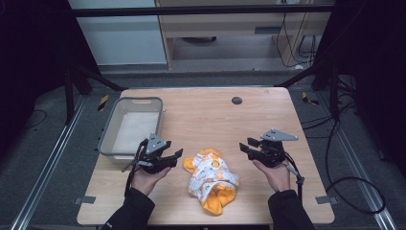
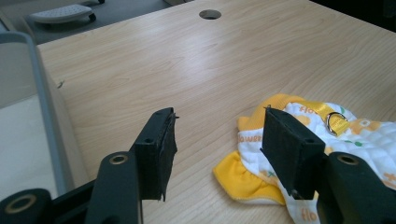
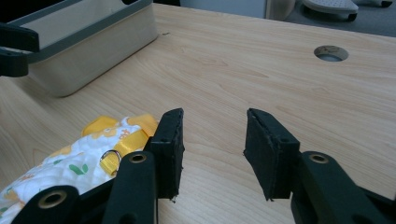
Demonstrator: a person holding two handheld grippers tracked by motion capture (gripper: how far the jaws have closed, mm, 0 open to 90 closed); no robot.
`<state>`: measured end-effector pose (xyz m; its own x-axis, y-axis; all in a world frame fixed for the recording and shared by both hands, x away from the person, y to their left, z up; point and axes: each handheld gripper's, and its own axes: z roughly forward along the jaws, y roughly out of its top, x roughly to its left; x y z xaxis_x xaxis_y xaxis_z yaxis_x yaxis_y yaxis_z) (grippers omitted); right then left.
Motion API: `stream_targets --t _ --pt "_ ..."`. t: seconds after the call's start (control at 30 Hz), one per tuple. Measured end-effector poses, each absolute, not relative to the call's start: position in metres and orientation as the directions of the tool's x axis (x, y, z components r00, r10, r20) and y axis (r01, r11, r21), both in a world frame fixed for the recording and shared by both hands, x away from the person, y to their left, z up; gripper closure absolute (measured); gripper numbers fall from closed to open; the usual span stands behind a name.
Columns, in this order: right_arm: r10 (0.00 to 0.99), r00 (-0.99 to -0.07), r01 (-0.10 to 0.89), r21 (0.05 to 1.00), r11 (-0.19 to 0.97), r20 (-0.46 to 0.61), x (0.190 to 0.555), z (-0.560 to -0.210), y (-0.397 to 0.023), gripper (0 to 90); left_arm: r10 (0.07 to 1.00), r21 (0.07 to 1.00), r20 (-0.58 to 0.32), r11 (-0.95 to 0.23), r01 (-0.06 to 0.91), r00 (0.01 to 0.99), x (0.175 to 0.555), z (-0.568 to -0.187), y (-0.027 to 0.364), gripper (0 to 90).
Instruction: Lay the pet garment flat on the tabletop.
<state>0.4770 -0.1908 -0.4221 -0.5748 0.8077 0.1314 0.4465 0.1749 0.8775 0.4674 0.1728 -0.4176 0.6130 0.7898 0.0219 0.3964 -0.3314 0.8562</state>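
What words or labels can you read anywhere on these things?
"Flo": orange print on the white and yellow cloth, cut off by a fold, in the left gripper view.
Other orange words on the cloth: too blurred to read.
Bin and table: no writing.

The table (image 1: pixel 206 120) is evenly lit from above, while the surroundings in the high view sink into deep darkness at both sides. Shadows are soft and short. A pale sheen of glare lies on the wood toward the far edge in both gripper views. Near black parts at the bottom look slightly soft; the high view is somewhat grainy.
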Motion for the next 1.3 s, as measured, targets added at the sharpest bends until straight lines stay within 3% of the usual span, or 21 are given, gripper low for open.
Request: stream_targets --t 1.3 --pt "0.724 -0.674 0.518 0.793 0.321 0.147 0.483 -0.465 -0.147 59.0 0.749 0.741 -0.017 -0.435 0.511 0.662 0.510 -0.484 0.128 47.2"
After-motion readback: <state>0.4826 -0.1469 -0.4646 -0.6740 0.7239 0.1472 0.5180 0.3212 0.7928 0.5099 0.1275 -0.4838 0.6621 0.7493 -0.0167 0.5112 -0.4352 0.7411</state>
